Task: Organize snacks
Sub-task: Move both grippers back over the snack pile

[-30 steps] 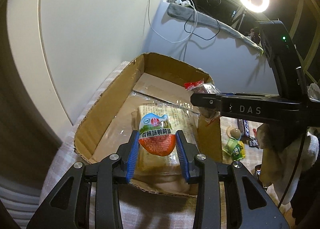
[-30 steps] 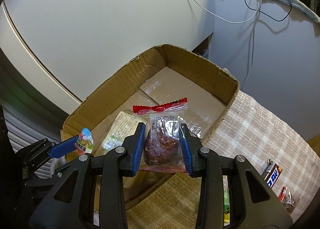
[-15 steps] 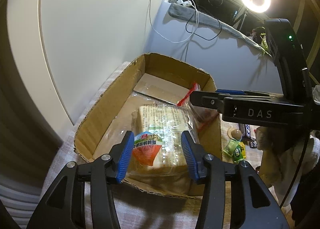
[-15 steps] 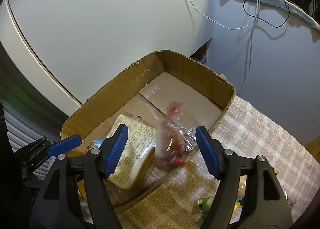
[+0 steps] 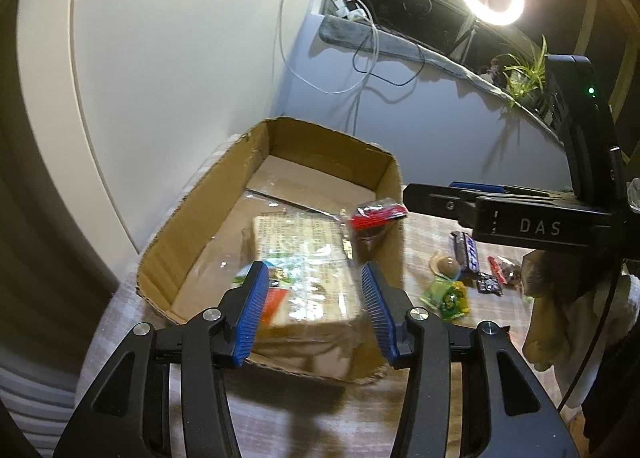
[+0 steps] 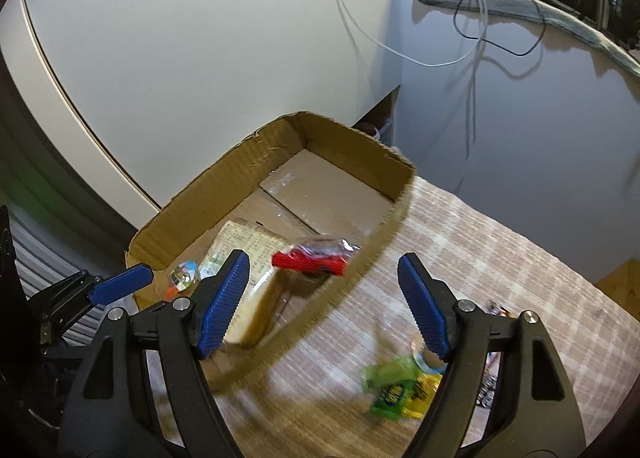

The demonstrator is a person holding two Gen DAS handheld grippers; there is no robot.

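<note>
Where it lies flat, bread pack (image 5: 306, 258) points lengthwise along box (image 5: 200, 210).

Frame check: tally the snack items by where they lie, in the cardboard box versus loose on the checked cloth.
In the brown cardboard box: 3 (clear-wrapped bread pack, red-topped clear packet, small blue-orange pouch)
On the cloth: at least 5; far-edge ones partly hidden
Total: at least 8

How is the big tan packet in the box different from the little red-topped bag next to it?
The tan packet is large, blocky and covered in printed text; the red-topped bag is small and clear with dark snacks inside. The tan packet lies flat on the floor of the cardboard box; the bag leans against the box's right wall. Both are inside the box.
</note>
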